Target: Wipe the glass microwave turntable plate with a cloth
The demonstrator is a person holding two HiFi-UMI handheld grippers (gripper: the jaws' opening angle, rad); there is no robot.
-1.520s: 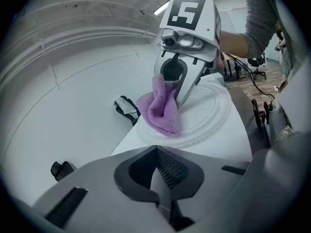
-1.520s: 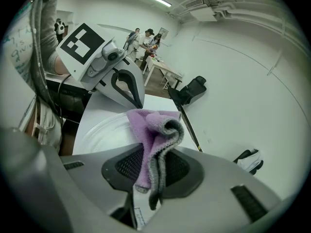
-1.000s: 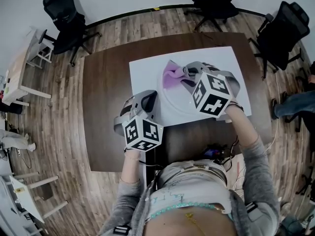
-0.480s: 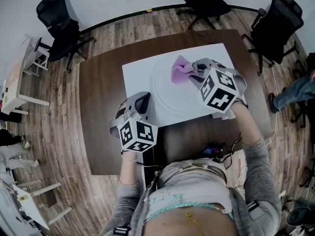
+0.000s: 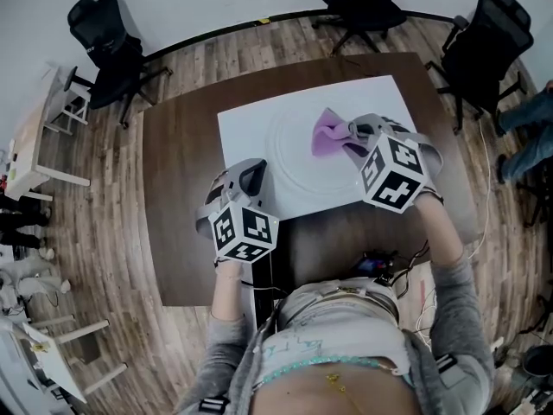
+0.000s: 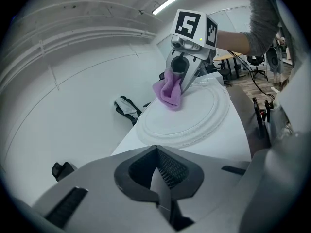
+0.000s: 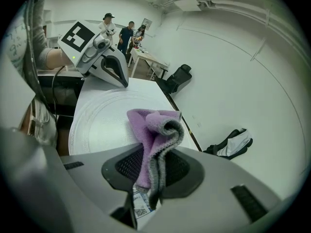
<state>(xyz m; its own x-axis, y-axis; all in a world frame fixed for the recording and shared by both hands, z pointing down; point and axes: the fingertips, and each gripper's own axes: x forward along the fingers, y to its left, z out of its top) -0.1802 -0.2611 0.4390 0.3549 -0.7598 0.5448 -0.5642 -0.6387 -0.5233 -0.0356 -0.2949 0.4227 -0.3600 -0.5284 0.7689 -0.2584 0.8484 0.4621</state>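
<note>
The clear glass turntable plate (image 5: pixel 298 158) lies on a white mat (image 5: pixel 246 119) on the dark table. My right gripper (image 5: pixel 352 133) is shut on a purple cloth (image 5: pixel 328 133), which rests on the plate's far right part. In the right gripper view the cloth (image 7: pixel 154 130) bunches up between the jaws over the plate (image 7: pixel 99 118). My left gripper (image 5: pixel 253 175) is shut on nothing, its tip at the plate's near-left rim. The left gripper view shows the plate (image 6: pixel 194 123), the cloth (image 6: pixel 168 93) and the right gripper (image 6: pixel 185 79) beyond it.
The brown table (image 5: pixel 177 188) stands on a wooden floor. Black office chairs (image 5: pixel 108 46) ring it at the back left, back and right. Cables (image 5: pixel 380 262) hang at the table's near edge. A person's leg (image 5: pixel 523 119) shows at the right edge.
My right gripper has slid the cloth a little to the right across the plate. The left gripper stays at the plate's near-left rim.
</note>
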